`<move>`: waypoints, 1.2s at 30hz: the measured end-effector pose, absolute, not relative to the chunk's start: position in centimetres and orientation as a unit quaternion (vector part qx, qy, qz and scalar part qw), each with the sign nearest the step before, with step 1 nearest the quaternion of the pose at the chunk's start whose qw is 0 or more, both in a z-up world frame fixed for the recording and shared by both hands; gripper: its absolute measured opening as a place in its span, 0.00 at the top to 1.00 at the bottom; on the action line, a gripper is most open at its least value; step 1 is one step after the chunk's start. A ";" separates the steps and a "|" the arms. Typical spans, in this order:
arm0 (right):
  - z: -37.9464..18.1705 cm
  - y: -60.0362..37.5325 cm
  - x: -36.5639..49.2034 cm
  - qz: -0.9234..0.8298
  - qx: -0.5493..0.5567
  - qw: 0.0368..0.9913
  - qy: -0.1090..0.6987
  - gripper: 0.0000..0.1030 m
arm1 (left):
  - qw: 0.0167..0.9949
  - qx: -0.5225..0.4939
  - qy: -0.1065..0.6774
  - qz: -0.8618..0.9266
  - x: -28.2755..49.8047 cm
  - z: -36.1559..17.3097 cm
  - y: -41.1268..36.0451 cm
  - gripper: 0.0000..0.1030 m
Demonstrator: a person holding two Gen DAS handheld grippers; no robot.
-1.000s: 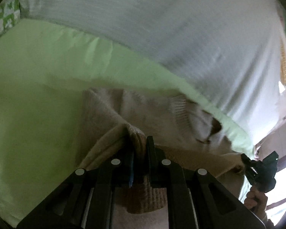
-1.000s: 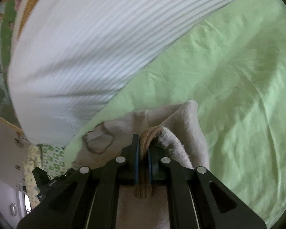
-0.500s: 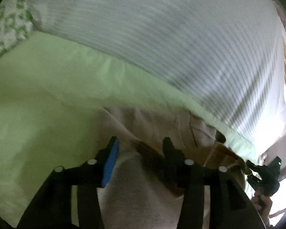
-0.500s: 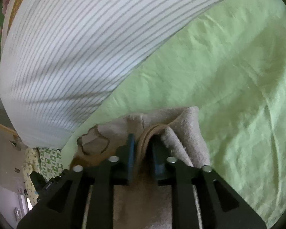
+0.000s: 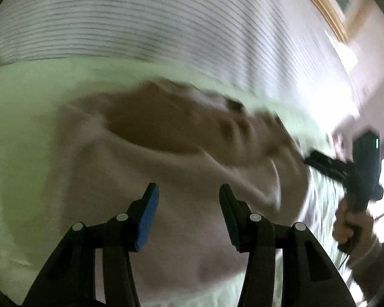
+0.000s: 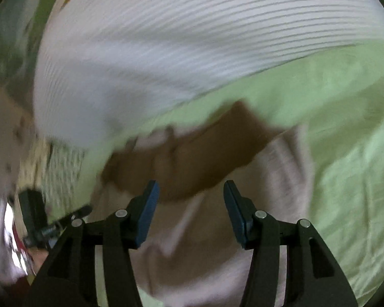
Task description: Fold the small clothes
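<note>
A small beige knit garment (image 5: pixel 120 204) with a brown part (image 5: pixel 161 128) lies folded on the green sheet (image 5: pixel 20 140), blurred by motion. My left gripper (image 5: pixel 188 189) hovers above it, open, with nothing between its blue pads. In the right wrist view the same garment (image 6: pixel 217 250) and its brown part (image 6: pixel 197 158) lie below my right gripper (image 6: pixel 191 186); its jaws are opening and nothing is pressed between them. Each gripper shows in the other's view: the right gripper (image 5: pixel 312 160), held by a hand (image 5: pixel 350 225), and the left gripper (image 6: pixel 82 211).
A big white striped pillow or duvet (image 6: pixel 166 38) lies across the far side of the bed, close behind the garment. Green sheet (image 6: pixel 350 158) spreads out to the right. A green-and-white patterned cloth (image 5: pixel 320 204) shows at the bed's edge.
Both grippers were shut on the garment's folded edge; they have let it go, opened, and drawn back and up. The garment now lies on the sheet.
</note>
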State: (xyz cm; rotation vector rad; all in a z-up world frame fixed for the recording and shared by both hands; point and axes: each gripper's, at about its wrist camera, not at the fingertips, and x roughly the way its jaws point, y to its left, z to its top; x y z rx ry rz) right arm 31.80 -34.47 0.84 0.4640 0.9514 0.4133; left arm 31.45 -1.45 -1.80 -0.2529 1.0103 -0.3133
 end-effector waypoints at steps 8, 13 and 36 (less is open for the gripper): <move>-2.0 -26.0 32.0 0.313 0.092 0.796 0.511 0.48 | 0.836 -0.038 0.520 -0.167 34.2 -5.6 -6.1 0.51; -5.0 -23.5 34.4 0.279 -0.010 0.798 0.533 0.55 | 0.847 -0.049 0.511 -0.139 37.4 -6.6 -4.3 0.52; -4.2 -23.3 38.1 0.329 0.100 0.789 0.509 0.59 | 0.878 -0.086 0.470 -0.012 40.1 -5.0 1.5 0.50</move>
